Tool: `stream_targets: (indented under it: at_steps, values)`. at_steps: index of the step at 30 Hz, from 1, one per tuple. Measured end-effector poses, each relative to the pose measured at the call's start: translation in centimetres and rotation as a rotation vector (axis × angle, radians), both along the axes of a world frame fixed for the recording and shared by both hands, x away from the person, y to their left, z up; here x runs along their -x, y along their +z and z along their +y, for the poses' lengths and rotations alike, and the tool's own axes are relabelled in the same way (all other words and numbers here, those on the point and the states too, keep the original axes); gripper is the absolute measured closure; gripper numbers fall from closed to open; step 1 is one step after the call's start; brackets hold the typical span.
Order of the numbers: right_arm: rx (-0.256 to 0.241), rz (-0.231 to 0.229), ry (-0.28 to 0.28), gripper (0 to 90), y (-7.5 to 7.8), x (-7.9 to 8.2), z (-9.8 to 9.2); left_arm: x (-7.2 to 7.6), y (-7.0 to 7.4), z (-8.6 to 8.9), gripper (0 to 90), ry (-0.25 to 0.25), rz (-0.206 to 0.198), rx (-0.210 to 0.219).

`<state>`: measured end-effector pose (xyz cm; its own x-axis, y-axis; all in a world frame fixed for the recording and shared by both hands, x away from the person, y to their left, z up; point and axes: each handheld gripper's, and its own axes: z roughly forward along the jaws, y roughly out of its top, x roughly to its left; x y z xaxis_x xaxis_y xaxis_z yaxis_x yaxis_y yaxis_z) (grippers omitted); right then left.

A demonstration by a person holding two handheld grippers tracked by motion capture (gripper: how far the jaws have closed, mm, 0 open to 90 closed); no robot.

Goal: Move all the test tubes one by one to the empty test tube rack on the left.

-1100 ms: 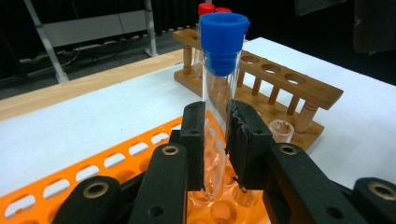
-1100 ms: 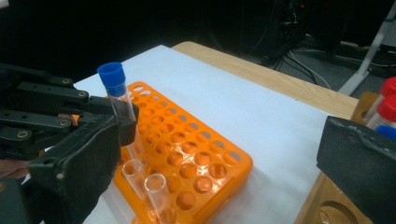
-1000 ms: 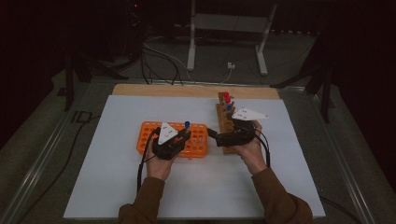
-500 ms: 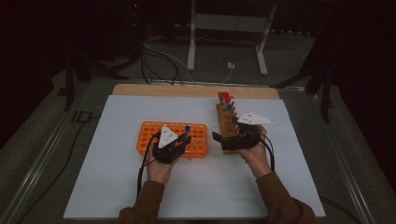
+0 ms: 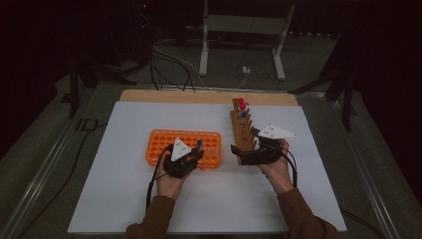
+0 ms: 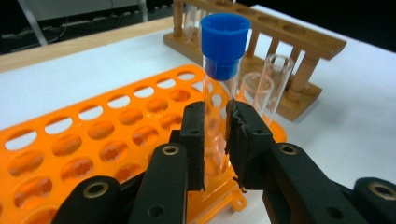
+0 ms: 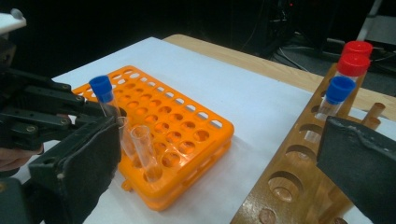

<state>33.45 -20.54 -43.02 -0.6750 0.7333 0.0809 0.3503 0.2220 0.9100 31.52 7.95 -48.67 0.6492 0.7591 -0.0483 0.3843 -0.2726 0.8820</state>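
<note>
- The left gripper [image 6: 215, 135] is clamped on a tube [image 6: 219, 93] with a blue cap. The black jaws press it from both sides, below the cap.
- The tube stands straight up. Its bottom sits in the orange rack [image 6: 93, 140], in the corner nearest the wood rack [image 6: 280, 51].
- Two open tubes [image 6: 264, 88] with no caps stand just beside it in the same corner.
- The right gripper [image 7: 219, 163] has its jaws wide apart and holds nothing. It sits at the near end of the wood rack, with that rack between its jaws.
- The wood rack lies to the right of the orange rack. Its near holes are free. Two red-capped tubes [image 7: 356, 58] and one blue-capped tube [image 7: 337, 93] stand at its far end.
- I think the tube must go straight up first, because it stands upright in its hole. Then it can go right, to the wood rack.
- The left gripper is the one on the tube.
</note>
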Motion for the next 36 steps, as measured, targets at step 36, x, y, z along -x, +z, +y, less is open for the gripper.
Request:
stream_targets:
  at_steps: [36]
  values:
    - [-0.027, 0.000, -0.019, 0.3, -0.5, 0.6, -0.9, 0.5, -0.2, 0.7, 50.4, 0.009, 0.032, -0.003]
